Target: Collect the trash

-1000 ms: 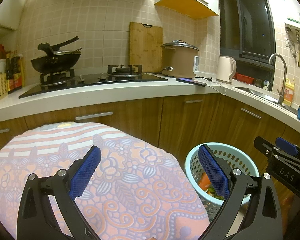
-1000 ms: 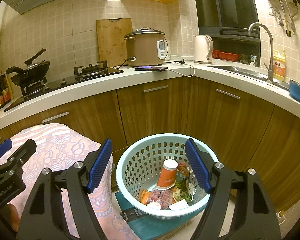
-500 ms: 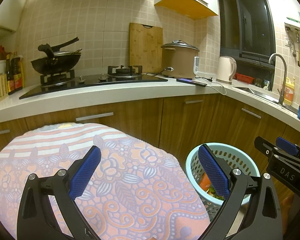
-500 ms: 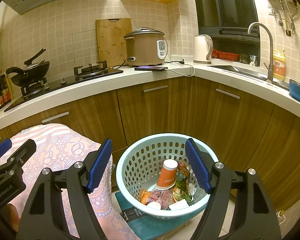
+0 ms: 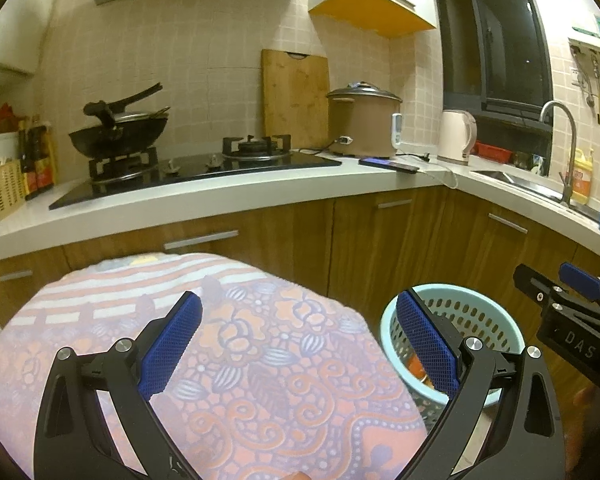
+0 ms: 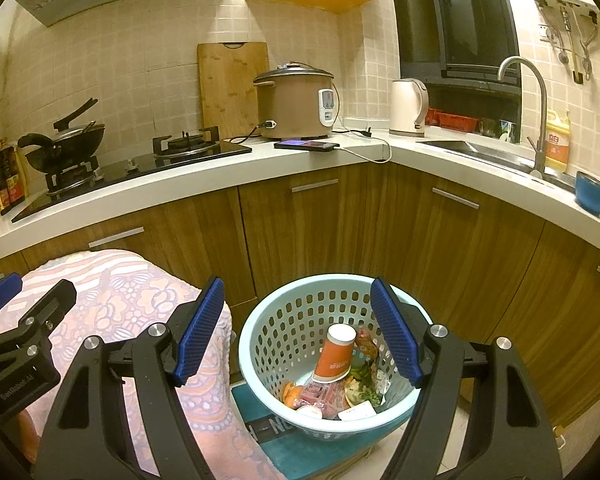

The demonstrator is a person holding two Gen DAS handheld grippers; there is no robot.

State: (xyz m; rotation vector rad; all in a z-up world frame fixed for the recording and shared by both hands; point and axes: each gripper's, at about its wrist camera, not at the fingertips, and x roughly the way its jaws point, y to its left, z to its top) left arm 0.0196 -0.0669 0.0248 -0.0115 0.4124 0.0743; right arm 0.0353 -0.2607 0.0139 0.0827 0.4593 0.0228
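A light blue perforated basket [image 6: 300,312] stands on the floor by the cabinets; it also shows in the left wrist view [image 5: 476,320]. Inside lie an orange paper cup [image 6: 335,354], pink wrappers [image 6: 324,394], vegetable scraps [image 6: 364,376] and other litter. My right gripper [image 6: 298,330] is open and empty above the basket. My left gripper [image 5: 300,344] is open and empty over a table with a pink floral cloth [image 5: 236,360], left of the basket.
Wooden cabinets [image 6: 320,224] under a white counter [image 6: 204,172] curve behind the basket. On the counter are a stove with a wok [image 6: 66,144], a rice cooker [image 6: 296,100], a phone [image 6: 306,145], a kettle [image 6: 408,106], a sink tap [image 6: 536,112] and a blue bowl [image 6: 594,198].
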